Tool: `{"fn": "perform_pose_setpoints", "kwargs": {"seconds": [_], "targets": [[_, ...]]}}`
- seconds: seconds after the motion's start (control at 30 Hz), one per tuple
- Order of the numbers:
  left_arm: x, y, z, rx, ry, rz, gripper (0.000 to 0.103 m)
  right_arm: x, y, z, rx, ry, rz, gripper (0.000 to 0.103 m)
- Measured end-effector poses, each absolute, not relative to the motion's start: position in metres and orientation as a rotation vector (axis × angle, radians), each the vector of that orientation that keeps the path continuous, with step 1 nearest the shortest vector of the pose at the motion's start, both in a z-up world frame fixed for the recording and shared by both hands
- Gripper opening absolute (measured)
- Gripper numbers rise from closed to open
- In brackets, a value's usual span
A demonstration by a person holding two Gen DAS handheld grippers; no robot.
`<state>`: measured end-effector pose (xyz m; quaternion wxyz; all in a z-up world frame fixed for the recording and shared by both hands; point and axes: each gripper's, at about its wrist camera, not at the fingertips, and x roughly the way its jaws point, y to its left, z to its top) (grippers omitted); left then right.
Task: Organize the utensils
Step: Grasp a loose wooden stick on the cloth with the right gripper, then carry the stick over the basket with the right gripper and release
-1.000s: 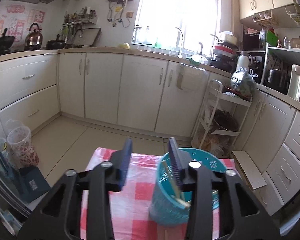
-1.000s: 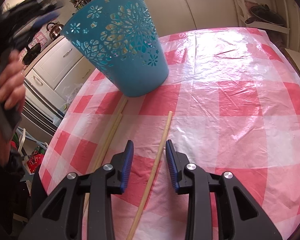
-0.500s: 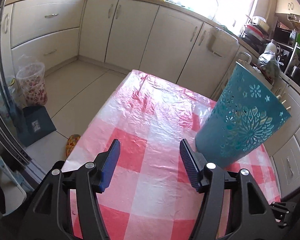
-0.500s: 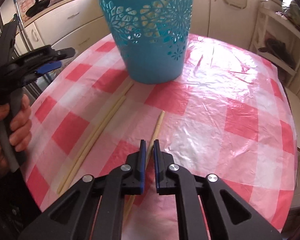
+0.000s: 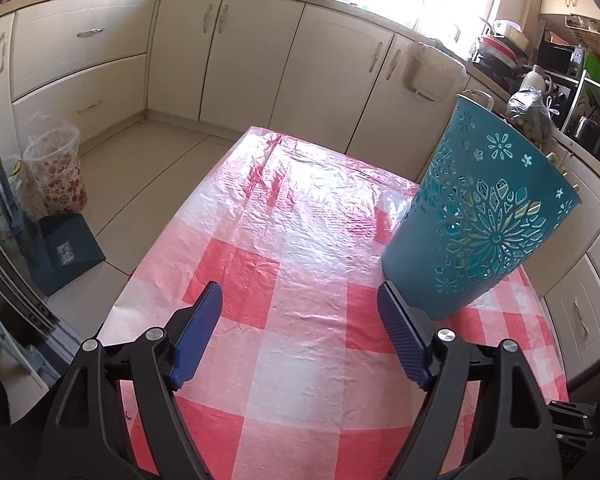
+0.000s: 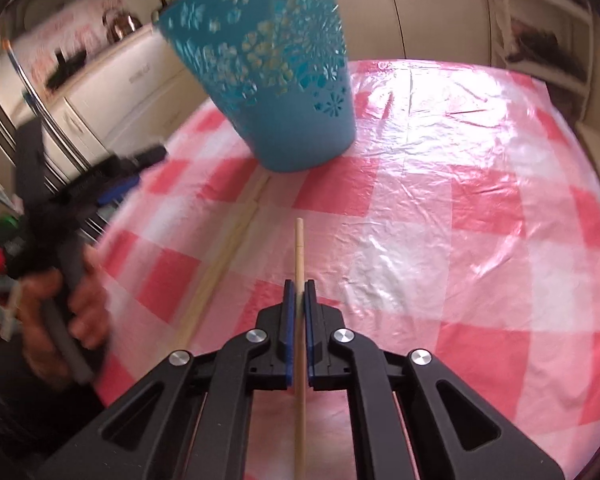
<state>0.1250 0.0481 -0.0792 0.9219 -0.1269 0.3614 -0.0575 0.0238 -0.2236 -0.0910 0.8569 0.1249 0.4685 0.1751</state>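
Note:
A teal cut-out utensil holder [image 6: 276,80] stands on the red-and-white checked table [image 6: 460,208]; it also shows in the left wrist view [image 5: 480,224] at the right. My right gripper [image 6: 299,284] is shut on a wooden chopstick [image 6: 299,248] that points toward the holder. Two more chopsticks [image 6: 220,264] lie on the cloth to its left. My left gripper [image 5: 300,300] is open and empty above the cloth, left of the holder; it also shows in the right wrist view [image 6: 112,188], held by a hand.
Cream kitchen cabinets [image 5: 236,52] run behind the table. A patterned bin [image 5: 56,168] and a blue box [image 5: 66,252] stand on the floor at the left. A shelf rack [image 6: 540,32] stands beyond the table's far right.
My right gripper closed on the single chopstick and lifted it. My left gripper swung down from above the holder to the cloth beside it and opened wider.

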Motion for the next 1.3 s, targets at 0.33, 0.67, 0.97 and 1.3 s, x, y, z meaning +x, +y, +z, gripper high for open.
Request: {"fn": "perform_pose_setpoints", "kwargs": {"seconds": [0.33,0.67,0.97,1.3], "targets": [[0.125,0.049,-0.079,-0.267,0.745,-0.114,0.077,0.014,-0.242,-0.028,0.556,0.758,0.552,0.005],[0.124,0.052,-0.078,-0.277,0.740,-0.117,0.078,0.067,-0.234,0.098,0.542,0.322,0.457,0.005],[0.125,0.054,-0.078,-0.296,0.740,-0.131,0.078,0.124,-0.213,0.111,0.388,0.116,0.199,0.005],[0.127,0.053,-0.080,-0.299,0.743,-0.140,0.078,0.127,-0.195,0.059,0.233,0.246,0.201,0.013]]}}
